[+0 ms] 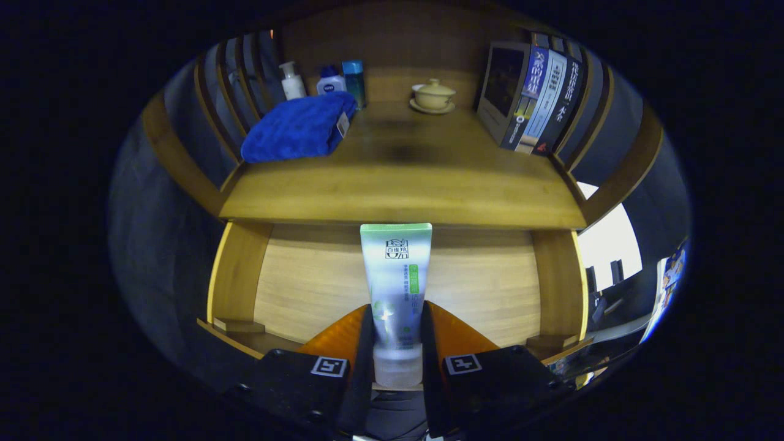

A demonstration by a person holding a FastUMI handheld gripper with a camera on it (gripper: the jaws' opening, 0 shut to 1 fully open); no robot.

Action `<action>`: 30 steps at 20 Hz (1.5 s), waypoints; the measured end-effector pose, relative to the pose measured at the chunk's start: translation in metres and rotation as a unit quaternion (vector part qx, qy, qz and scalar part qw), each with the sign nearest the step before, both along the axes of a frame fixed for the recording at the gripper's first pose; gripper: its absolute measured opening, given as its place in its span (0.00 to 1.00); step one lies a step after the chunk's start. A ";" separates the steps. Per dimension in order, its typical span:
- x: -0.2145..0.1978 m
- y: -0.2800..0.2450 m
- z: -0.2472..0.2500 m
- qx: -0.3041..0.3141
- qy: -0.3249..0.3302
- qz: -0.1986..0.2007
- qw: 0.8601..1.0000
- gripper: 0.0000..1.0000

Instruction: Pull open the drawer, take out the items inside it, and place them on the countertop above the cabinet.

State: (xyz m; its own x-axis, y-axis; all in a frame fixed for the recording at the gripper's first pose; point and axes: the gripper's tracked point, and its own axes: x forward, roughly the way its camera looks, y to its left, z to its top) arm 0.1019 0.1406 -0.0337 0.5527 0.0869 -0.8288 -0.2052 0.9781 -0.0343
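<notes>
The gripper point(397, 349) is closed on a tube point(396, 288): both fingers point(366, 343) press against its lower body, one on each side, just above the translucent cap, which sits nearest the camera. The tube, white shading to grey with green markings, stands upright between the fingers, its flat crimped end uppermost and reaching the level of the table's front edge. Orange wedge-shaped finger backs flank the black pads, and each black finger mount carries a small square marker.

Directly behind the tube lies the open drawer point(306, 288), seen from above and in front: a pale wooden floor bounded by darker wooden side walls to left and right. The part of its floor that shows is bare.

Above the drawer runs the wooden table point(398, 190) atop the cabinet, enclosed on three sides by slatted rails. On its left portion rests a folded blue towel point(297, 127), touching the left rail. Behind the towel, against the back corner, stand a white pump bottle point(292, 79), a blue-and-white bottle point(331, 81) and a teal bottle point(354, 79), close together. Near the middle of the back edge sits a cream lidded cup point(433, 95) on a matching saucer. On the right, a row of books point(533, 92) stands with spines facing outward, leaning slightly against the right rail.

Beyond the cabinet's right side a bright opening is visible.
</notes>
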 end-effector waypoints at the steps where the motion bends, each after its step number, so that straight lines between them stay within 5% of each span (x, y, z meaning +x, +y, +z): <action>1: 0.002 0.001 0.010 0.003 -0.007 0.002 1.000 0.44; 12: 0.087 0.002 0.056 0.003 -0.062 -0.016 0.998 0.44; 23: 0.175 0.009 0.020 0.015 -0.081 -0.037 0.996 0.45; 26: 0.180 0.007 0.025 0.006 -0.106 -0.028 0.994 0.58; 30: 0.171 0.004 0.045 0.001 -0.147 -0.020 0.989 0.91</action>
